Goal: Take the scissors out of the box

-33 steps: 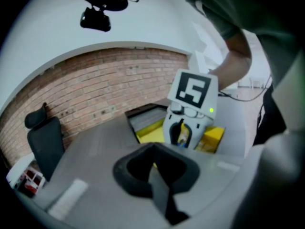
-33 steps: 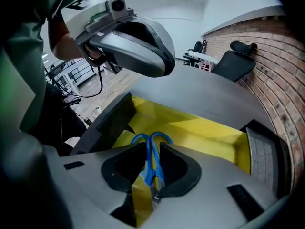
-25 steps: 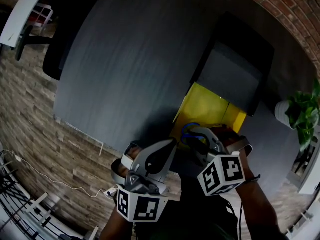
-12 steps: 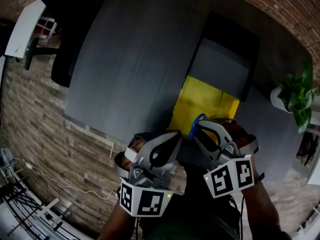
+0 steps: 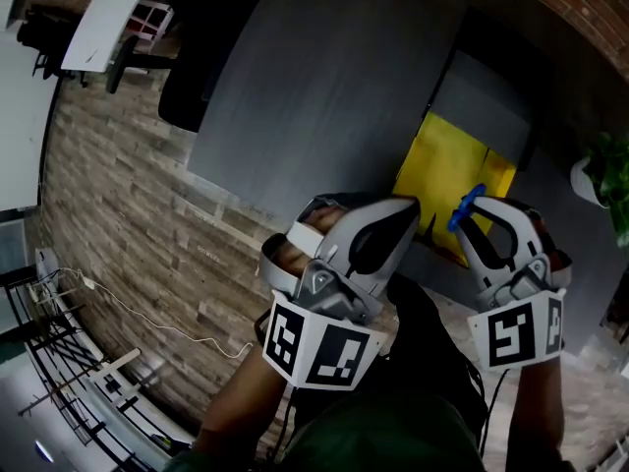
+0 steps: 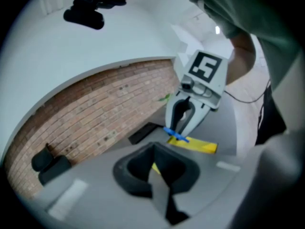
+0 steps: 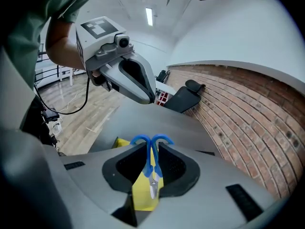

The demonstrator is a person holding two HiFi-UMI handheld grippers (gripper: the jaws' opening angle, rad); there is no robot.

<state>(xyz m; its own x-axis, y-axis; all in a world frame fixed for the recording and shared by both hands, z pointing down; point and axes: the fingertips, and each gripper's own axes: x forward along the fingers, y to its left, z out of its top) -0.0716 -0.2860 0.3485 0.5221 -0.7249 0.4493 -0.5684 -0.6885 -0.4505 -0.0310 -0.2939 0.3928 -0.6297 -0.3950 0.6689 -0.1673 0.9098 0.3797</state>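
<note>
While close to yellow box (image 5: 447,180), scissors (image 5: 466,207) in right tongs (image 7: 152,175), plant (image 5: 611,170) nearby.

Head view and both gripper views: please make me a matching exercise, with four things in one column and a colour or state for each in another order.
1. scissors
2. box
3. left gripper
4. plant

a. green leaves
b. shut, nothing between its jaws
c. held by the right gripper
d. yellow inside

Pairs: 1-c, 2-d, 3-b, 4-a.
</note>
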